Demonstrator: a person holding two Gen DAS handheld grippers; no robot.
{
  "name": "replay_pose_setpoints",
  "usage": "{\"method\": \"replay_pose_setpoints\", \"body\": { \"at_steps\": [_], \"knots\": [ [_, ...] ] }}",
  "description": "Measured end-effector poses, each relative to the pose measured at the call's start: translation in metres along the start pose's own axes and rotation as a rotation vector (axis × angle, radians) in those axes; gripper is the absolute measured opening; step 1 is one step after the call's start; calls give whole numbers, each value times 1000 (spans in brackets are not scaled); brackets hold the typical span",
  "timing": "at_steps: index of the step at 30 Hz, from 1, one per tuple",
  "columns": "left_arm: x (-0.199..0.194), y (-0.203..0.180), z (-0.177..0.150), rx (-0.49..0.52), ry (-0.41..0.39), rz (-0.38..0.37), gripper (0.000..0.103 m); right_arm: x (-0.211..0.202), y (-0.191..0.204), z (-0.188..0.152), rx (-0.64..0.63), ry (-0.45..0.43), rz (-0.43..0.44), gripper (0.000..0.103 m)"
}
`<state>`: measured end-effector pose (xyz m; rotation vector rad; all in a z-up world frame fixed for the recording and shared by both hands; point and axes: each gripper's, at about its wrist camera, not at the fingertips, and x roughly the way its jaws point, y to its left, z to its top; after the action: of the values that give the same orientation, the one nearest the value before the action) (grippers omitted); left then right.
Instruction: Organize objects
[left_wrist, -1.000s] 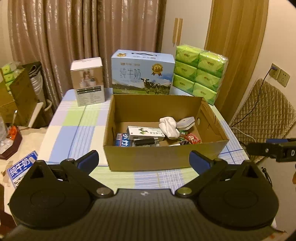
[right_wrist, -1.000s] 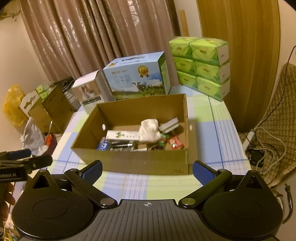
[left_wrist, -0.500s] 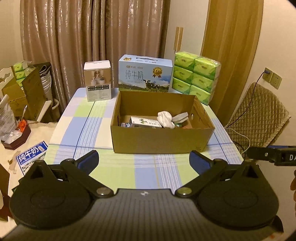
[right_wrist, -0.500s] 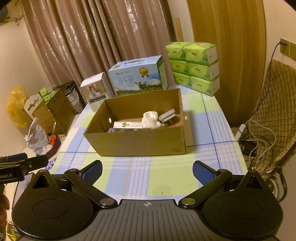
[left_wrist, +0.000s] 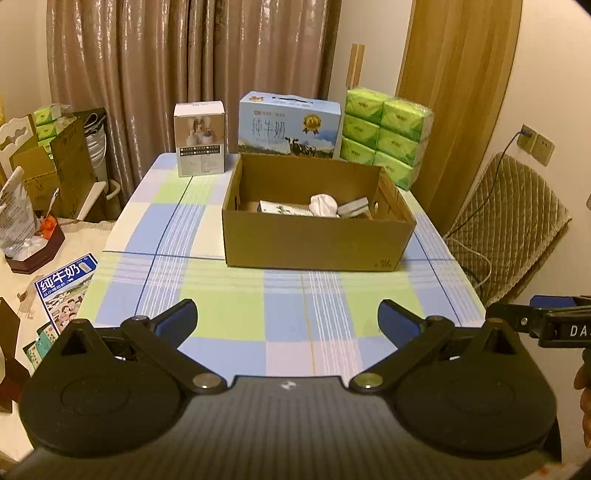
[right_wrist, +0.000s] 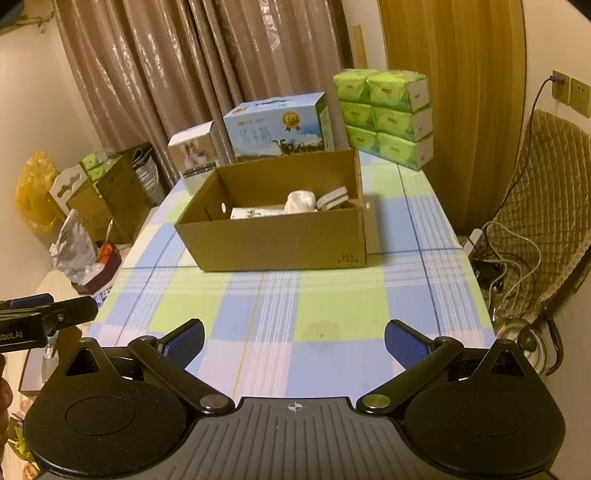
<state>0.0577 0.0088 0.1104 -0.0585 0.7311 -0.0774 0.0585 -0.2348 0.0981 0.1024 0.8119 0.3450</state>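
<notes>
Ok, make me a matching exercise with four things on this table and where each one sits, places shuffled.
Things:
1. cardboard box
2. milk carton case
3. green tissue packs
4. small white box

Places:
A. far left of the table
B. far right corner
C. middle of the table, open on top
D. directly behind the open box

Pairs: 1-C, 2-D, 3-B, 4-A
</notes>
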Motion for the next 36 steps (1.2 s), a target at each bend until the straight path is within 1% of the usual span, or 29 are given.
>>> {"method": "replay_pose_setpoints", "body": {
  "at_steps": [7, 36],
  "knots": [
    [-1, -2, -7, 15, 8, 8, 102, -4, 5, -1, -9, -9, 1, 101],
    [7, -4, -12, 24, 30, 3, 102, 2, 5, -2, -11, -4, -10, 101]
  ]
}}
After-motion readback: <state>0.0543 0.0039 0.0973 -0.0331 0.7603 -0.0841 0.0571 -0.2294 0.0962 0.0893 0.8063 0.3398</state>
